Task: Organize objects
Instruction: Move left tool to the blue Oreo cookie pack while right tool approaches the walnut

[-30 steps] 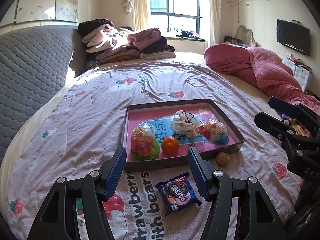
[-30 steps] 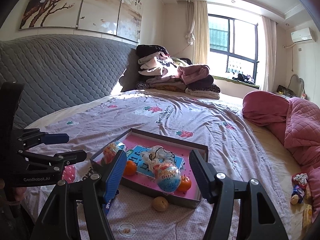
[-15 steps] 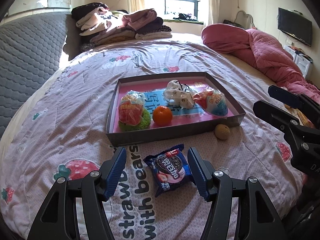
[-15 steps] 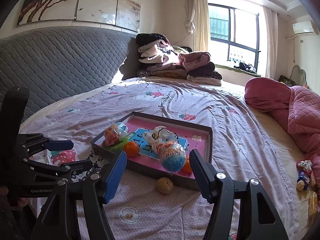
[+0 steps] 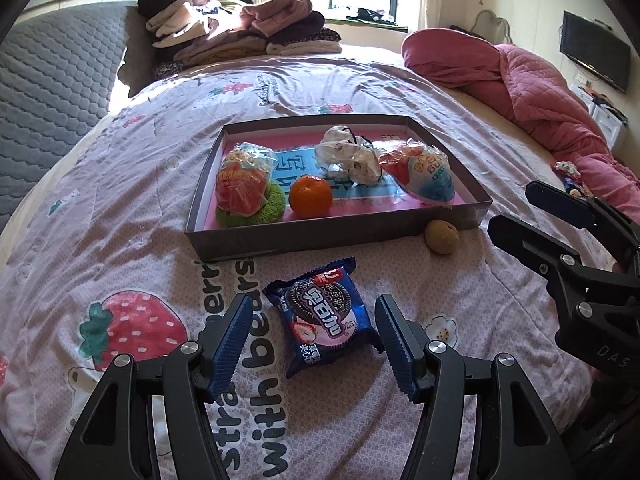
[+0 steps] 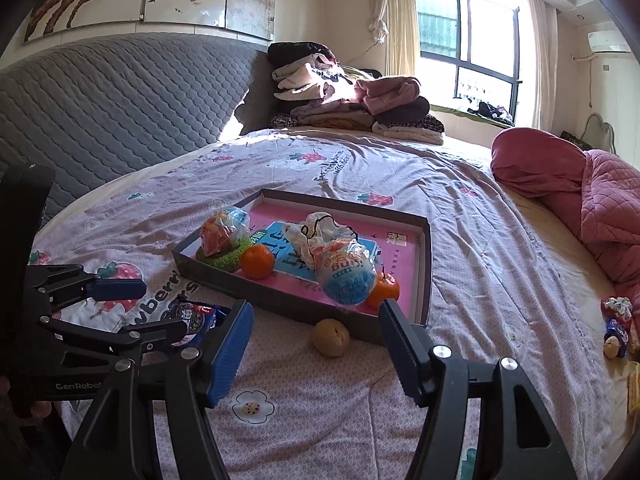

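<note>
A grey tray (image 5: 320, 242) (image 6: 264, 294) with a pink floor lies on the bed. It holds two wrapped snack bags, an orange (image 5: 311, 195) (image 6: 257, 261), a white crumpled bag and a green scrubber. In front of it lie a blue cookie packet (image 5: 325, 316) (image 6: 192, 317) and a brown walnut (image 5: 441, 236) (image 6: 330, 337). My left gripper (image 5: 312, 334) is open, its blue pads either side of the cookie packet, not touching. My right gripper (image 6: 316, 338) is open, framing the walnut from above. A second orange (image 6: 384, 289) sits in the tray's near corner.
The strawberry-print bedspread (image 5: 120, 240) covers the bed. Folded clothes (image 5: 240, 28) are stacked at the head, beside a grey quilted headboard (image 6: 100, 104). A pink quilt (image 5: 540, 88) is bunched at the right, with small snacks (image 6: 618, 328) near the bed's right edge.
Both grippers have sunk toward the bed and tipped down. The cookie packet now sits between the left pads, and the walnut lies between the right fingers. Jaws stayed open.
</note>
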Motion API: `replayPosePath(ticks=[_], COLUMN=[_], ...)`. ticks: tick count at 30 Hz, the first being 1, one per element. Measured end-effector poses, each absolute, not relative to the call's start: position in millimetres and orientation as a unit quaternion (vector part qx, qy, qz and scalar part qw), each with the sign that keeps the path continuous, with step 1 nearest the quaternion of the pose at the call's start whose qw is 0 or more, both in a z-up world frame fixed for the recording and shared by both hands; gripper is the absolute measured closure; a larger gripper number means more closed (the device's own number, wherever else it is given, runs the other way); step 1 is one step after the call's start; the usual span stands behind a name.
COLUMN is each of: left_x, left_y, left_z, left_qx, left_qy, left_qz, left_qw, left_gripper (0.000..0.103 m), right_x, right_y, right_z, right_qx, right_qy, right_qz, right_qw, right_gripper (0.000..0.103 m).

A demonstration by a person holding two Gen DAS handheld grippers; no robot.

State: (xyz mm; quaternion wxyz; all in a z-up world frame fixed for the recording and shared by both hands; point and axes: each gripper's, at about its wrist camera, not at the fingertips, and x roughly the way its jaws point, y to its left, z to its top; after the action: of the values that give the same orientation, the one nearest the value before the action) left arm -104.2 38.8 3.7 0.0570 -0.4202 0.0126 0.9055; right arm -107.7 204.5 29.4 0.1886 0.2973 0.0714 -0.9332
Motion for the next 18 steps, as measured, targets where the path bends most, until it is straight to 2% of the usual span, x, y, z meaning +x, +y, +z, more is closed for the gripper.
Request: replayPosePath(ticks=[18], left_x=[-120], left_y=[49], left_z=[-17], left_qx=[-0.437], left_qy=[0.005], left_qz=[0.899], left_qw=[0.037], left_gripper=[0.038], right_x=[-122], right_y=[204], right_z=[-2], right_qx=[0.333], right_qy=[0.067], right_qz=[-0.925], right_qw=[0.170], right_gripper=[0.038])
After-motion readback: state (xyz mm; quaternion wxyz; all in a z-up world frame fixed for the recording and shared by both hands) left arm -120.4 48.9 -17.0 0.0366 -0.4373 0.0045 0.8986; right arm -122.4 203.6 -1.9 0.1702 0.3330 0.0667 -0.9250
